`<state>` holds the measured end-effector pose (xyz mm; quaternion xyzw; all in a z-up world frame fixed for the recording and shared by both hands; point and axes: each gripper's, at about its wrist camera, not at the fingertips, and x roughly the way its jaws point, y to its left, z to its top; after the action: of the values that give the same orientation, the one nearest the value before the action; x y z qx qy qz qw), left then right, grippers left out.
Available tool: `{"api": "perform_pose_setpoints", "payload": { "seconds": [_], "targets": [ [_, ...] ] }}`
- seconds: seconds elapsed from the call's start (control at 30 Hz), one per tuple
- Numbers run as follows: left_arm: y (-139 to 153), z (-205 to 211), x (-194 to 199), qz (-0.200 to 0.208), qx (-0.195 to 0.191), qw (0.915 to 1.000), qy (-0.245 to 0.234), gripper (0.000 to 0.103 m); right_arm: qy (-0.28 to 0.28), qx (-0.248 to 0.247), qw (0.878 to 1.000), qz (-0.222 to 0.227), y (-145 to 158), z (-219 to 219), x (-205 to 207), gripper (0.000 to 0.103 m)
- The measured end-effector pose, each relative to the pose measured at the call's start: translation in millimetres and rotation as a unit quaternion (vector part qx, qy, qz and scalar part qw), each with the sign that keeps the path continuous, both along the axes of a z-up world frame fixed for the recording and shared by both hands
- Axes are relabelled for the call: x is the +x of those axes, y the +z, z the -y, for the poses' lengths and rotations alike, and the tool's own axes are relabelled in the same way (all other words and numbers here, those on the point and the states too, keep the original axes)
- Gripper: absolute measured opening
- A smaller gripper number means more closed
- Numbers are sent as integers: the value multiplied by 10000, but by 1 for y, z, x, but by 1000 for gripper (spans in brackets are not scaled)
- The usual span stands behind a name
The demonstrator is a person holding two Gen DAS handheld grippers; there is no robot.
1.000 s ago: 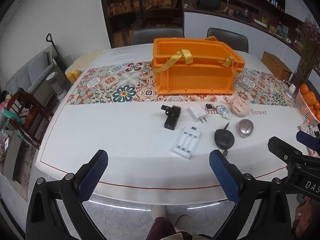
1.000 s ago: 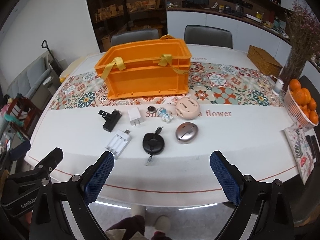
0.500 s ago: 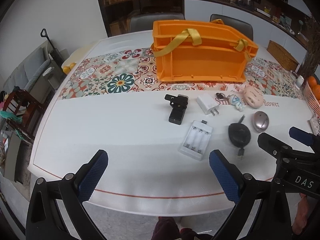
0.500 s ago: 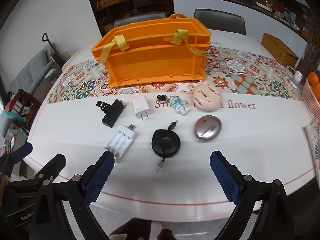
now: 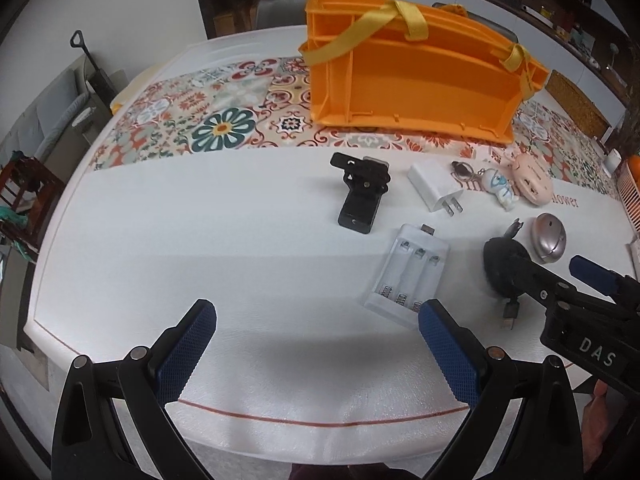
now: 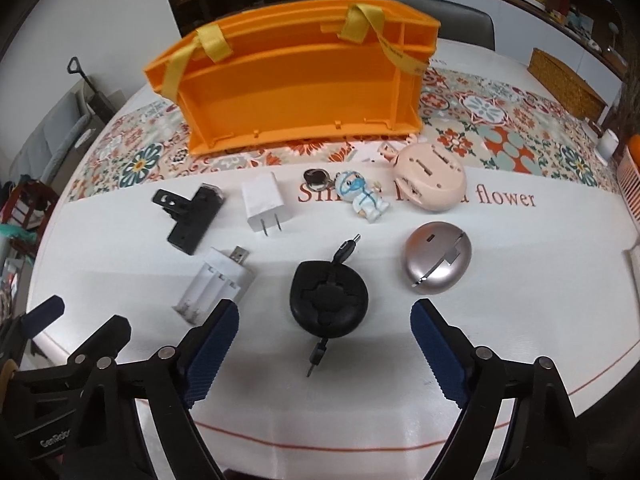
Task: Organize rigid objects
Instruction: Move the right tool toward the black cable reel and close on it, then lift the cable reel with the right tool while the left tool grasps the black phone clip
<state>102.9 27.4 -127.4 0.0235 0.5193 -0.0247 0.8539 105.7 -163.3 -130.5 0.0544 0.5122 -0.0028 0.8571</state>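
Right gripper (image 6: 324, 340) fingers spread, just narrowing; black cable reel (image 6: 329, 299) between tips, untouched.

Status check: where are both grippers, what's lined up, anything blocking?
Left gripper open, empty, over bare table. Right gripper open, jaws just narrowing, black cable reel ahead between them, untouched. Orange bin empty. Nothing blocking.

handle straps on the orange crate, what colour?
Yellow. The handle straps loop over the rim of the orange crate; the right wrist view shows them best.
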Motion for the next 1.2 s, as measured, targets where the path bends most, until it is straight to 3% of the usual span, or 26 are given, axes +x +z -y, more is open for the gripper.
{"api": "perform_pose_setpoints", "payload": {
  "seconds": [0.43,0.9,1.2],
  "targets": [
    [-21,6,15,-75,-27,9999,-113,103,-80,-98,9997,-188,-34,-4,16,73],
    [-31,11,25,-132,9,9995,-283,103,-114,-254,9994,-207,-50,-8,27,57],
    [-35,13,31,-101,34,9991,-409,103,-151,-258,9994,-152,-50,-7,25,56]
  ]
}}
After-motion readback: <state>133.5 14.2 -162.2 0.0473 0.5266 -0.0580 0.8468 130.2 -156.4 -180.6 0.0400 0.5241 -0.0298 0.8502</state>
